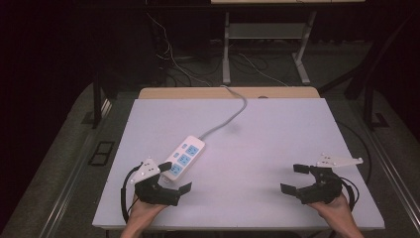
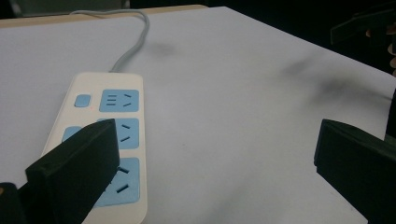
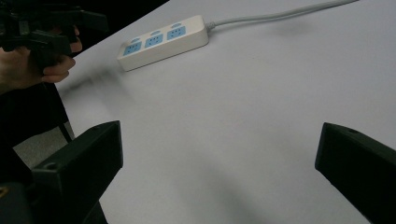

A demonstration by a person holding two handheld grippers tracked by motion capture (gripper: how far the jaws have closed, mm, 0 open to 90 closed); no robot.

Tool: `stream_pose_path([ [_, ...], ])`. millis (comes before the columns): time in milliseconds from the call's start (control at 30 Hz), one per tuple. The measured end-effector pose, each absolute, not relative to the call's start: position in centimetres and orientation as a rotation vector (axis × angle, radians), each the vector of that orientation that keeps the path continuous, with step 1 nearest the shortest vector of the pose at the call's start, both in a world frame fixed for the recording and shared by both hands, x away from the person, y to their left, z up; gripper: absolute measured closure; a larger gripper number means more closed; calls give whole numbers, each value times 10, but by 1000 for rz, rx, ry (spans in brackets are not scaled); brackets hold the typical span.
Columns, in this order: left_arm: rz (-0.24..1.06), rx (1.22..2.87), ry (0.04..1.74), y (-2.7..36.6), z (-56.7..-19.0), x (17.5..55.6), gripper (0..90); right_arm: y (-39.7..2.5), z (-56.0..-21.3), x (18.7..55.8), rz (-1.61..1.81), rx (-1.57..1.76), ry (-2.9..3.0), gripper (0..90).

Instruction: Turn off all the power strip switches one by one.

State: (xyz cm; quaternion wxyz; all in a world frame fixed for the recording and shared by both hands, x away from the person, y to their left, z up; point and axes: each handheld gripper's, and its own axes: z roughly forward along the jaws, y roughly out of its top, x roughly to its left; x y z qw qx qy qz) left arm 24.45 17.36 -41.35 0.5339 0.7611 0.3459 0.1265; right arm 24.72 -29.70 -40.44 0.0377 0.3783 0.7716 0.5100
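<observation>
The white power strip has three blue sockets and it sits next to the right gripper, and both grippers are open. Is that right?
Not quite. The power strip sits next to the left gripper, not the right gripper, as the high view shows. The rest holds: it has three blue sockets, and both grippers are open with nothing between their jaws.
</observation>
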Motion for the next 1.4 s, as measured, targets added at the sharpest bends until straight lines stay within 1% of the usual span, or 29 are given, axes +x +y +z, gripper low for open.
stream_pose_path([
  [333, 289, 1822, 818, 172, -414, 245, 0, -298, -406, 248, 1555, 1161, 2378, 8],
  [400, 275, 1797, 816, 171, -413, 245, 0, -297, -407, 248, 1539, 1168, 2382, 8],
  [533, 280, 1799, 812, 172, -412, 245, 0, -297, -408, 248, 1530, 1172, 2386, 8],
  [967, 290, 1856, 808, 167, -407, 247, 0, -298, -409, 247, 1531, 1176, 2389, 8],
  [1400, 269, 1916, 847, 172, -398, 250, 0, -301, -408, 245, 1526, 1183, 2375, 8],
])
